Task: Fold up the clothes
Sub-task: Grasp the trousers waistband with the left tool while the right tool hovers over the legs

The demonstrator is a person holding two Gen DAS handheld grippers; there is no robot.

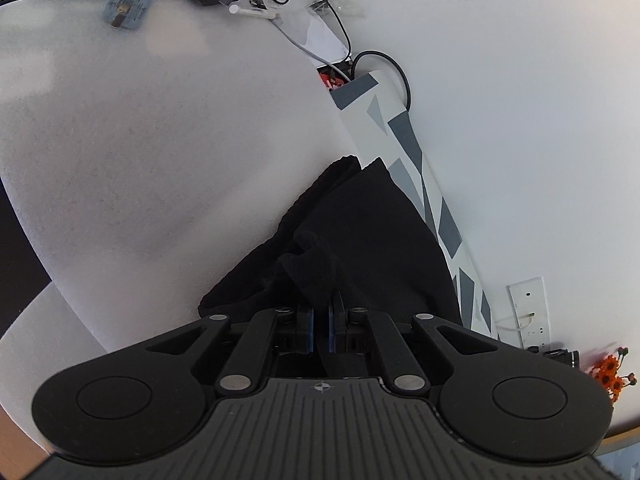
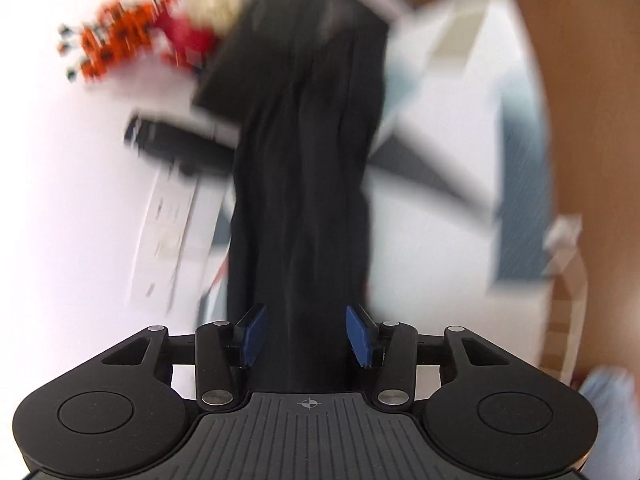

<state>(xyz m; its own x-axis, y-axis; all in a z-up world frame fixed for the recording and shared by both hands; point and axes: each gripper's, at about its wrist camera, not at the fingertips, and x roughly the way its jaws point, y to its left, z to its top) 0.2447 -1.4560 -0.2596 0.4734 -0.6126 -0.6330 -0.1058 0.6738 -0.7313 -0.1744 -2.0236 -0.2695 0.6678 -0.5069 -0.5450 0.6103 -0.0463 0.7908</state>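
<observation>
2 hand-held grippers, left point(image 1: 320, 320) pinching black garment point(image 1: 360, 232), right point(image 2: 306, 334) straddling it

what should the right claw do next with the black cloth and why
Probably close the right claw on the black cloth. Its blue pads stand apart with the cloth running between them, not yet pinched, while the left claw is already shut on a bunched fold.

No readable text, brand or number in either view. Blue plug adapter point(image 1: 130, 0) carries small printed marks, too tiny to read. Each gripper body has only a small crosshair symbol, no lettering. Right wrist view is motion-blurred; nothing legible there.
</observation>
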